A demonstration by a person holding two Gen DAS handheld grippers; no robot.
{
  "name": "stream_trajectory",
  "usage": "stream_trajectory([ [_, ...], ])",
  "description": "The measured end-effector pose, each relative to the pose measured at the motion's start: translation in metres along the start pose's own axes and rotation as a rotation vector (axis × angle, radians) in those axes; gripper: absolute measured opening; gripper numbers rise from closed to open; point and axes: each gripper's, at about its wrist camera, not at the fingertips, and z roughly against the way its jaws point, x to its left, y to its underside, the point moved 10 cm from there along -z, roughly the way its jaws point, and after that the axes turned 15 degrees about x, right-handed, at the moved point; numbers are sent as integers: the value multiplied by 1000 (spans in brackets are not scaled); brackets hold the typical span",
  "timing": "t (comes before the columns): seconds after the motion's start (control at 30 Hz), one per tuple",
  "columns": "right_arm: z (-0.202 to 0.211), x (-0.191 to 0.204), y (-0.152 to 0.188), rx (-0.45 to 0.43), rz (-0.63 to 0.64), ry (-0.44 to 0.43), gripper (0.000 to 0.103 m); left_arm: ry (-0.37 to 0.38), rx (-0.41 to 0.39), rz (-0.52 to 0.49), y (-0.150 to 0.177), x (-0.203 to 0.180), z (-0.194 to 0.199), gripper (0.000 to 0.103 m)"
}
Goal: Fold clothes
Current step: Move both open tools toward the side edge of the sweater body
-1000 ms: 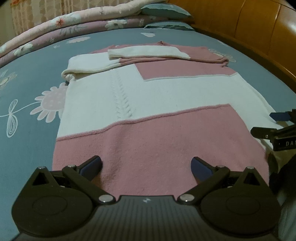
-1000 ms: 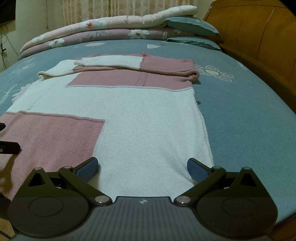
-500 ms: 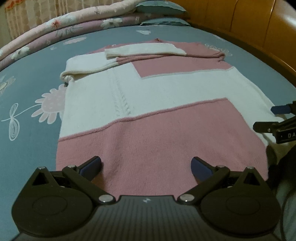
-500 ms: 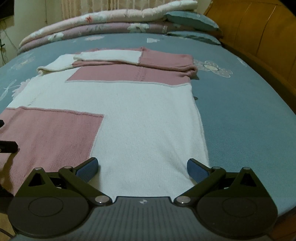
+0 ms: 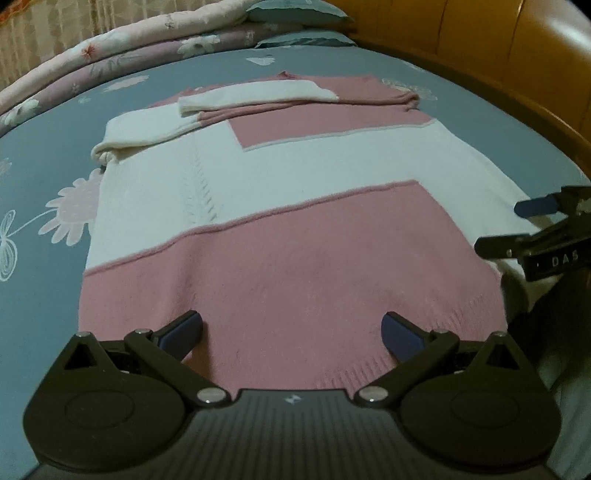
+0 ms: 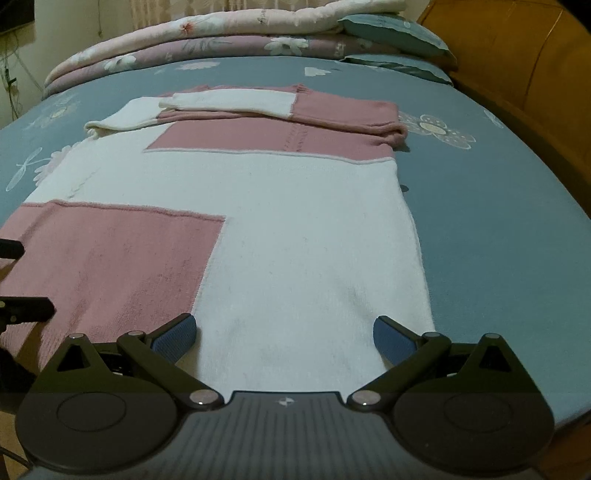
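A pink and white knitted sweater (image 5: 280, 206) lies flat on the bed, its sleeves folded across the far end. My left gripper (image 5: 291, 328) is open over the pink hem at the near edge, fingers apart on either side of the fabric. In the right wrist view the same sweater (image 6: 295, 229) spreads ahead, and my right gripper (image 6: 284, 336) is open over the white hem corner. The right gripper also shows at the right edge of the left wrist view as dark fingers (image 5: 535, 236).
The sweater rests on a blue floral bedsheet (image 6: 498, 221). Folded quilts (image 6: 221, 33) and pillows (image 6: 395, 33) are stacked at the far end. A wooden headboard (image 5: 498, 66) runs along the right side.
Both grippers have edged forward and lower toward the sweater's near hem. Both stay open and the sweater has not moved.
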Motion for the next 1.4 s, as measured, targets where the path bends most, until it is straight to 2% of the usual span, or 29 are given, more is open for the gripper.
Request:
stream_trajectory([
  [0.2,-1,-2,1,-19,13,-6,103,-9,19,-16,5,0,4,102],
  [0.3,0,-3,0,-20,19,-13,103,-39,18,-56,1,-3,8,102],
  [0.43,0,-4,-2,-11,33,-26,103,-98,-23,-163,-9,-10,19,102],
  [0.7,16,-1,-11,-15,129,-37,103,-206,-137,-486,-14,-36,41,102],
  [0.9,25,7,-13,-4,236,-10,103,-222,-149,-635,1,-54,39,102],
  [1.23,28,15,-10,19,252,-21,103,-263,-182,-855,30,-81,29,102],
  [1.4,33,13,-9,22,254,-26,103,-301,-184,-911,34,-88,17,102],
])
